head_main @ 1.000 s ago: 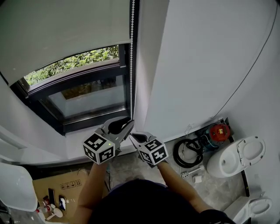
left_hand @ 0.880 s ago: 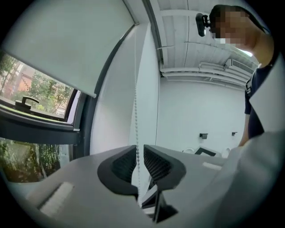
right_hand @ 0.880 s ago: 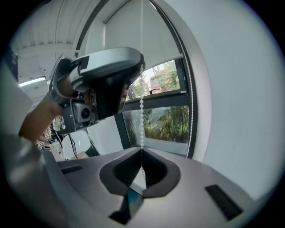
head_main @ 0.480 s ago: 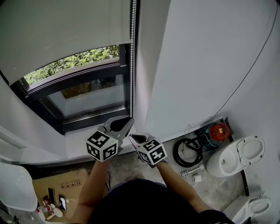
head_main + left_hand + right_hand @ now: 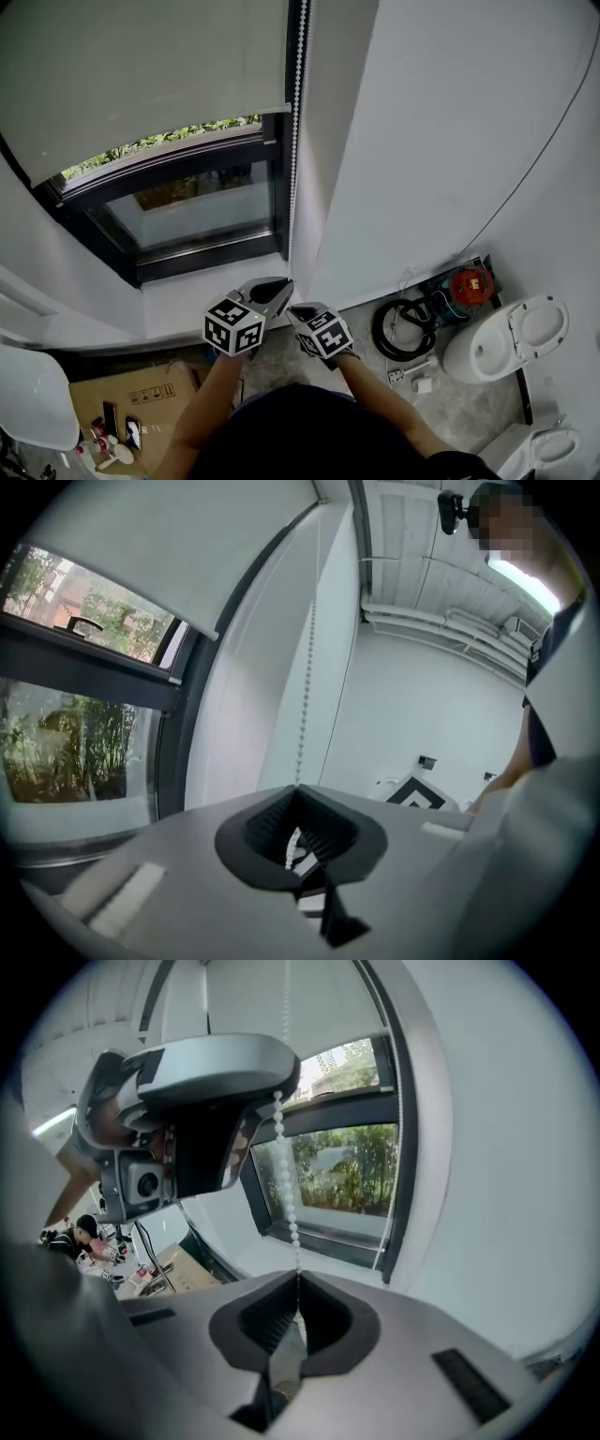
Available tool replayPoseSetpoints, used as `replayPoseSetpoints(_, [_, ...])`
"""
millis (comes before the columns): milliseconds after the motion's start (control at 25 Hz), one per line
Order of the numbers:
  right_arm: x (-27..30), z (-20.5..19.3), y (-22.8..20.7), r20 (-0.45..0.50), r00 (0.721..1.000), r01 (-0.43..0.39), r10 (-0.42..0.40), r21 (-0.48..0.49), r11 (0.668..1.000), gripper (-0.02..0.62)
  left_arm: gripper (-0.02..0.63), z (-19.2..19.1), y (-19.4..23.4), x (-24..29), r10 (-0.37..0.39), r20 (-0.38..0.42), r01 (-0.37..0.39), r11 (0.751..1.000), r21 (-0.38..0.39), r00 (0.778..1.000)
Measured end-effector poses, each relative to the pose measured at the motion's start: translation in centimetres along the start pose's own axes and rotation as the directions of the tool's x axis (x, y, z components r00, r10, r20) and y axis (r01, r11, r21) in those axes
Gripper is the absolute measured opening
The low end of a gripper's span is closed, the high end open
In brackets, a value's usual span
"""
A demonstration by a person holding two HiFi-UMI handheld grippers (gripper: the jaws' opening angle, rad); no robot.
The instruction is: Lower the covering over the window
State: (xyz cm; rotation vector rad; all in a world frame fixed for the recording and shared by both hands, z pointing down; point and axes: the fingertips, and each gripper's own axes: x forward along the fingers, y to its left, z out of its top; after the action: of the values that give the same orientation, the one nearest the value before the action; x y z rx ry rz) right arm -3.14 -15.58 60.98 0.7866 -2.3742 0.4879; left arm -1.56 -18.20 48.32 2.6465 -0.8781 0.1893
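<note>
The grey left gripper [image 5: 277, 289] and right gripper [image 5: 292, 312] each pinch the white beaded pull chain [image 5: 297, 122], jaws closed tight on it, beside the dark-framed window [image 5: 187, 211]. The pale grey roller blind [image 5: 141, 84] covers the window's upper part, with greenery showing beneath its hem.

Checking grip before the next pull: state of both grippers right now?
Left gripper: closed on the bead chain.
Right gripper: closed on the same bead chain, lower down.
</note>
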Motion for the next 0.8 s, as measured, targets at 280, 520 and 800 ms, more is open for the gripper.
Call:
replayPoseSetpoints(280, [1.5, -4.4, 0.1, -0.102, 0.995, -0.011, 0.014, 0.033, 0.999, 0.014, 0.012, -4.7, 0.2, 0.3, -0.006, -0.077, 0.001, 0.997, -0.071, 0.997])
replayPoseSetpoints(520, [1.6, -5.5, 0.0, -0.124, 0.992, -0.027, 0.035, 0.060, 0.998, 0.015, 0.012, -5.6, 0.2, 0.4, 0.001, -0.084, -0.008, 0.997, -0.082, 0.996])
replayPoseSetpoints(800, [-1.6, -0.9, -1.0, 0.046, 0.993, -0.114, 0.108, 0.156, 0.981, 0.130, 0.012, -5.5, 0.6, 0.2, 0.015, -0.068, -0.021, 0.995, -0.094, 0.998])
